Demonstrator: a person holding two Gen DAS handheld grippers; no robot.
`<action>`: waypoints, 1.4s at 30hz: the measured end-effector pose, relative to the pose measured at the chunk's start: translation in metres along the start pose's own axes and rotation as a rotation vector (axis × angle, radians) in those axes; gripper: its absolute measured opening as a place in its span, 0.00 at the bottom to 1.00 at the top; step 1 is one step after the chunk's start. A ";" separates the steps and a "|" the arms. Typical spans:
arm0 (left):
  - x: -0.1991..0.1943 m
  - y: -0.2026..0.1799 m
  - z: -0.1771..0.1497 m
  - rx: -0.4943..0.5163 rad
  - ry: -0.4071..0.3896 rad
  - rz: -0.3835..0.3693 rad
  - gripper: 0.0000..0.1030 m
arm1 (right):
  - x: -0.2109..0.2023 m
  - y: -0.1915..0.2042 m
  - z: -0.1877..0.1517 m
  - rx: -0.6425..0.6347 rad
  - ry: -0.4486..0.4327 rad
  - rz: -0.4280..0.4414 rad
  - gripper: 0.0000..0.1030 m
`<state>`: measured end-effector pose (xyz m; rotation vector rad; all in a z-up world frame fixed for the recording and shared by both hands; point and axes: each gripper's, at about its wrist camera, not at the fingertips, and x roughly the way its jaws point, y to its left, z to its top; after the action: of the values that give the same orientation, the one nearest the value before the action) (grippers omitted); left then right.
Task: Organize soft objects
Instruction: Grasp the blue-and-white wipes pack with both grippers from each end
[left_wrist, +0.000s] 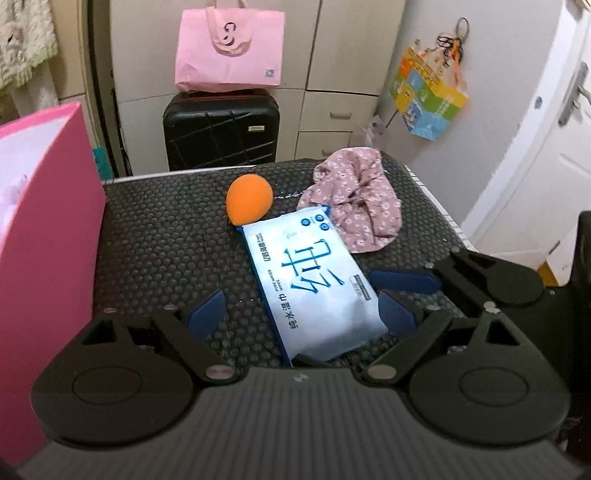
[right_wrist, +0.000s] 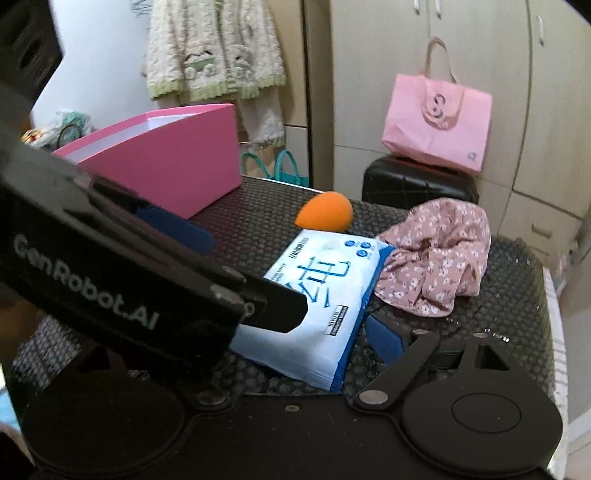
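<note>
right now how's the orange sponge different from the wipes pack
The sponge is a plain orange egg shape; the wipes pack is a flat blue-and-white rectangle with printed text. The sponge looks much smaller than the pack. The sponge lies beyond the left gripper, while the pack lies between that gripper's open fingers. Both rest on the black mat, and the pack's far corner meets the sponge.

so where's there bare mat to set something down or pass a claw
The widest bare stretch of the black mat lies between the pink box and the wipes pack. The right half is crowded: orange sponge, wipes pack and floral cloth bunch together, touching or overlapping.
</note>
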<state>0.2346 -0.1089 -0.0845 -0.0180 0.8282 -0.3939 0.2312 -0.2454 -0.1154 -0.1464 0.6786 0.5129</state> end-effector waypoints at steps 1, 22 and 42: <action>0.003 0.003 -0.001 -0.015 -0.003 -0.008 0.88 | 0.002 0.000 0.000 0.008 0.004 -0.003 0.87; 0.023 -0.005 -0.014 -0.122 0.008 -0.022 0.61 | 0.009 0.008 -0.008 -0.080 0.005 0.025 0.85; -0.051 0.005 -0.054 -0.038 0.008 -0.131 0.59 | -0.038 0.063 -0.023 0.055 -0.010 0.011 0.77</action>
<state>0.1668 -0.0790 -0.0857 -0.1064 0.8449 -0.5018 0.1623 -0.2130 -0.1067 -0.0888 0.6838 0.5047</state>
